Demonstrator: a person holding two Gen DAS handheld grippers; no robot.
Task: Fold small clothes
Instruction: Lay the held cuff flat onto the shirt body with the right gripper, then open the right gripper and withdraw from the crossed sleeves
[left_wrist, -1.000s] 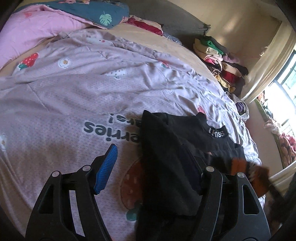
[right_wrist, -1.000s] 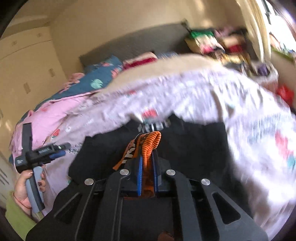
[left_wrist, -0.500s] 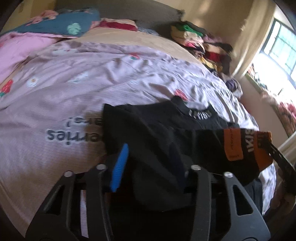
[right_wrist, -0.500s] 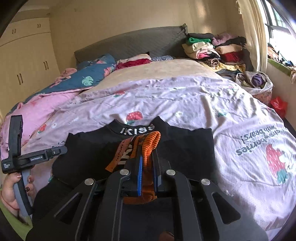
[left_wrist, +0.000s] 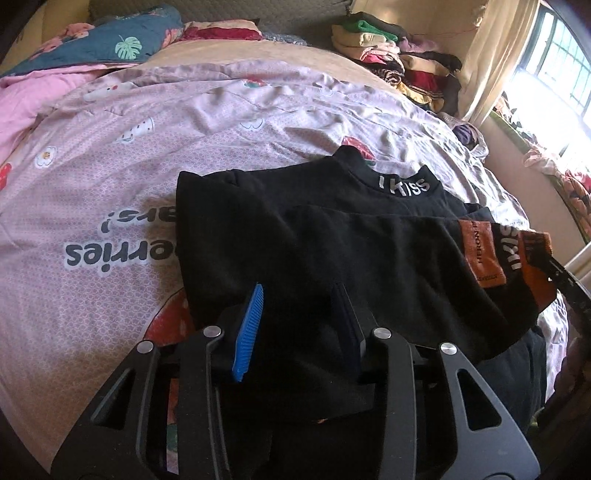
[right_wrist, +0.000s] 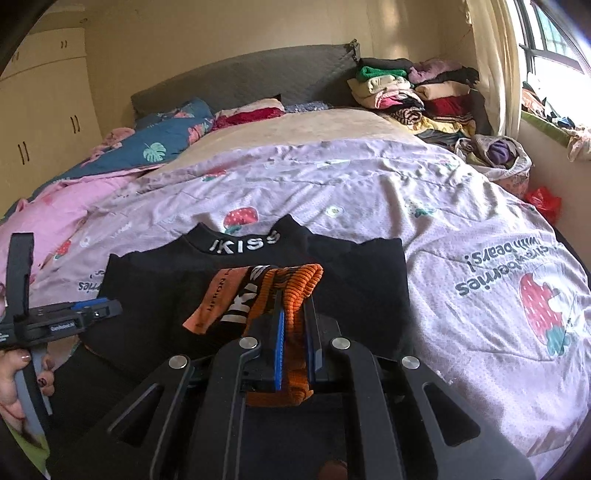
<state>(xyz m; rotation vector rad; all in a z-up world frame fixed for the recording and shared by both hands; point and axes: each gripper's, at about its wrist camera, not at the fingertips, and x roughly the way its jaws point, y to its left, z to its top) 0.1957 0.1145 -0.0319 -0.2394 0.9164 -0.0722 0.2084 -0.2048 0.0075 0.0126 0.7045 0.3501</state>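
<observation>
While the black top (left_wrist: 332, 240) lies spread on the lilac strawberry-print quilt (left_wrist: 110, 206), its soft knit body reads matte, collar printed "IKISS" toward the headboard. Left: left gripper (left_wrist: 301, 328) over the near hem, ribbed blue pad (left_wrist: 249, 332) and dark opposite pad spread apart, black cloth lying loose between them; narrower gap than a second ago, and the view now centres on the garment. Right: right gripper (right_wrist: 295, 343) pressed together on the ribbed orange cuff (right_wrist: 295, 291) of the sleeve, folded across the chest; blur from a second ago gone, grip unchanged. Far right: stacked folded clothes (right_wrist: 413, 96) beside the cream curtain (right_wrist: 491, 62).
</observation>
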